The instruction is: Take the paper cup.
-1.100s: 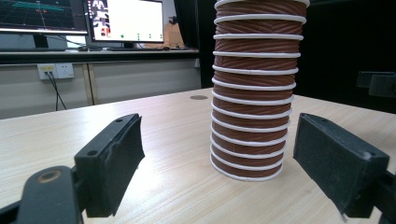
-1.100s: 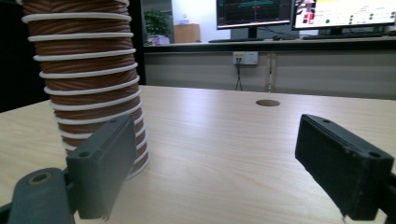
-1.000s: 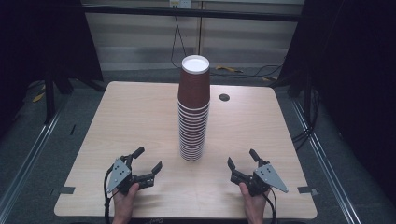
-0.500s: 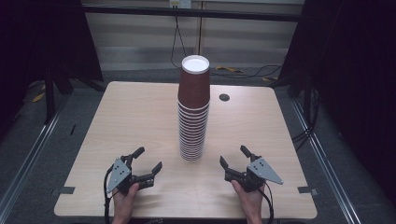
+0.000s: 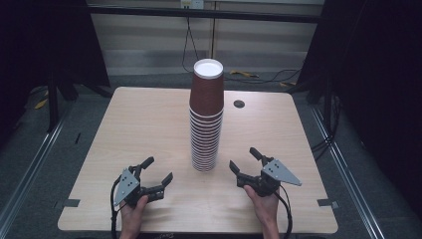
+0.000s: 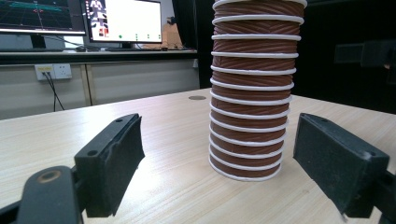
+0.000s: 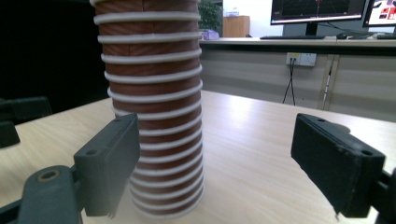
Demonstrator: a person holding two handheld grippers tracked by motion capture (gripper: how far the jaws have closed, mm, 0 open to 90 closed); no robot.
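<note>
A tall stack of brown paper cups (image 5: pixel 206 124) with white rims stands upside down at the middle of the wooden table (image 5: pixel 139 124). My left gripper (image 5: pixel 159 168) rests near the front edge, left of the stack, jaws wide apart with nothing between them. In the left gripper view (image 6: pixel 217 140) the stack (image 6: pixel 250 102) rises a little beyond the jaws. My right gripper (image 5: pixel 242 157) hovers just right of the stack's base, open. In the right gripper view (image 7: pixel 215 135) the stack (image 7: pixel 152 102) stands behind the left jaw, apart from it.
A small dark round disc (image 5: pixel 239 104) lies on the table behind the stack. Black frame posts and cables stand around the table on the grey floor. Desks with monitors (image 6: pixel 126 21) line the far wall.
My right gripper has lifted and moved left and forward, closer to the base of the cup stack. The left gripper and the stack have stayed put.
</note>
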